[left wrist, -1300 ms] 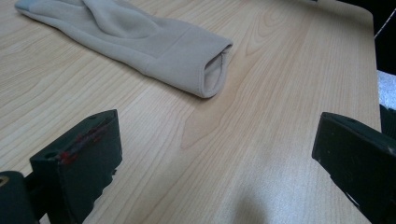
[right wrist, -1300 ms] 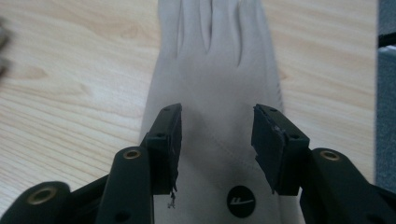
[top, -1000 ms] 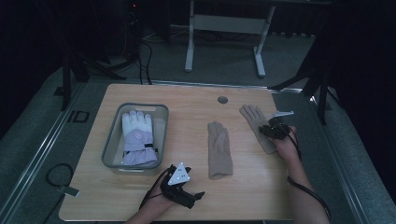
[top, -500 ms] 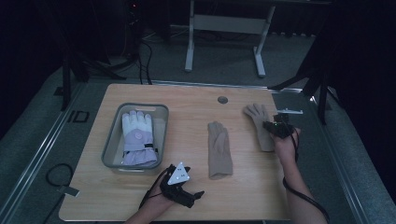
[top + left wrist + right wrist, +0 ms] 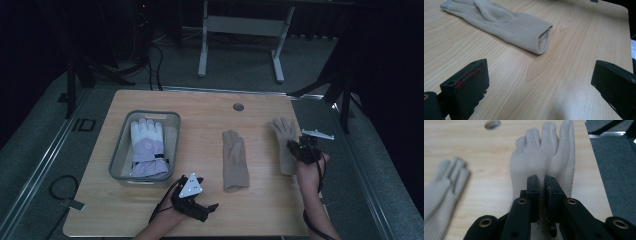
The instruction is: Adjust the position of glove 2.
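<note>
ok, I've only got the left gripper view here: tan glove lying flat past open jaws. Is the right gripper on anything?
Observer: Yes. The right gripper is shut on a second tan glove, pinching the fabric near its cuff.
Operator: Where's that glove?
Observer: By the table's right edge, fingers pointing away from the person.
Operator: Anything else on the table?
Observer: A grey bin at the left, with a white and lavender glove inside.

We can read one marking: the pale letters "ID" on the dark grey floor strip (image 5: 82, 125) just left of the light wooden table (image 5: 210, 115). We make out no lettering on anything else.
</note>
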The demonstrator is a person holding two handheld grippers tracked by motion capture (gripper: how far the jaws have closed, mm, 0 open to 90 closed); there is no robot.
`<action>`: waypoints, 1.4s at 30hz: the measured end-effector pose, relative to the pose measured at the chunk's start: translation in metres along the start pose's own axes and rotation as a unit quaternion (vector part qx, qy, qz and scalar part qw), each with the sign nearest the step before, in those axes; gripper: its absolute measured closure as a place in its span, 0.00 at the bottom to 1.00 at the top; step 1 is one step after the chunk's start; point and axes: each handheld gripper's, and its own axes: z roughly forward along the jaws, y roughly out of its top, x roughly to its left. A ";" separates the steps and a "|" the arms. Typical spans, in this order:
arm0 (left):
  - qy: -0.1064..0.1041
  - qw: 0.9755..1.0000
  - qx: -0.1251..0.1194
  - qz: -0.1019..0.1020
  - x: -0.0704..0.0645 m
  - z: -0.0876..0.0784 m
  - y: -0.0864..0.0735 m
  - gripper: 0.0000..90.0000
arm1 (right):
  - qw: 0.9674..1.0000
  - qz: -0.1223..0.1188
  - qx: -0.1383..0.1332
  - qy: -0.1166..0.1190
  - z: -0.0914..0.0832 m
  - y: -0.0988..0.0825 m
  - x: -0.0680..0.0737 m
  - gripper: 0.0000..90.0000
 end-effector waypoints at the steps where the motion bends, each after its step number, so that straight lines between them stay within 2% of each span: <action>1: 0.000 1.000 0.001 0.001 0.000 0.000 0.000 0.02 | 1.000 0.010 0.004 0.001 -0.001 -0.005 -0.001 0.92; 2: -0.001 1.000 0.001 0.001 0.000 0.000 0.000 0.02 | 1.000 0.016 0.008 0.001 -0.001 -0.011 -0.001 0.92; 4: 0.000 1.000 0.002 0.003 0.000 0.001 0.000 0.02 | 1.000 0.012 0.018 -0.005 0.001 -0.020 0.000 0.92; 5: -0.001 1.000 0.001 0.002 0.000 0.001 0.000 0.02 | 1.000 0.021 0.023 0.002 0.002 -0.024 -0.001 0.92; 12: -0.001 1.000 0.001 0.004 0.000 0.000 0.001 0.02 | 0.999 0.020 0.046 0.007 0.009 -0.043 0.001 0.89; 14: -0.001 1.000 0.000 0.004 -0.001 0.000 0.001 0.02 | 0.999 0.013 0.050 0.005 0.012 -0.048 0.002 0.87; 19: -0.003 1.000 0.001 0.003 -0.001 0.000 0.000 0.02 | 0.998 0.016 0.054 0.016 0.016 -0.052 0.001 0.77; 23: -0.003 1.000 0.002 0.003 -0.001 0.000 0.000 0.02 | 0.998 0.003 0.054 0.019 0.012 -0.049 0.001 0.71; 29: -0.003 1.000 0.001 0.004 -0.002 0.000 0.000 0.02 | 0.998 -0.029 0.055 0.029 0.002 -0.041 -0.003 0.65; 34: -0.003 1.000 0.000 0.003 -0.001 0.000 0.000 0.02 | 0.995 -0.070 0.058 0.045 -0.002 -0.033 -0.012 0.64; 36: -0.003 1.000 0.000 0.003 -0.001 0.000 0.000 0.02 | 0.992 -0.090 0.051 0.077 -0.003 -0.031 -0.016 0.63; 38: -0.003 1.000 0.000 0.004 -0.001 0.000 0.000 0.02 | 0.988 -0.116 0.052 0.082 -0.004 -0.029 -0.020 0.63; 42: -0.003 1.000 0.000 0.003 -0.001 0.000 0.000 0.02 | 0.984 -0.140 0.042 0.106 -0.005 -0.027 -0.027 0.62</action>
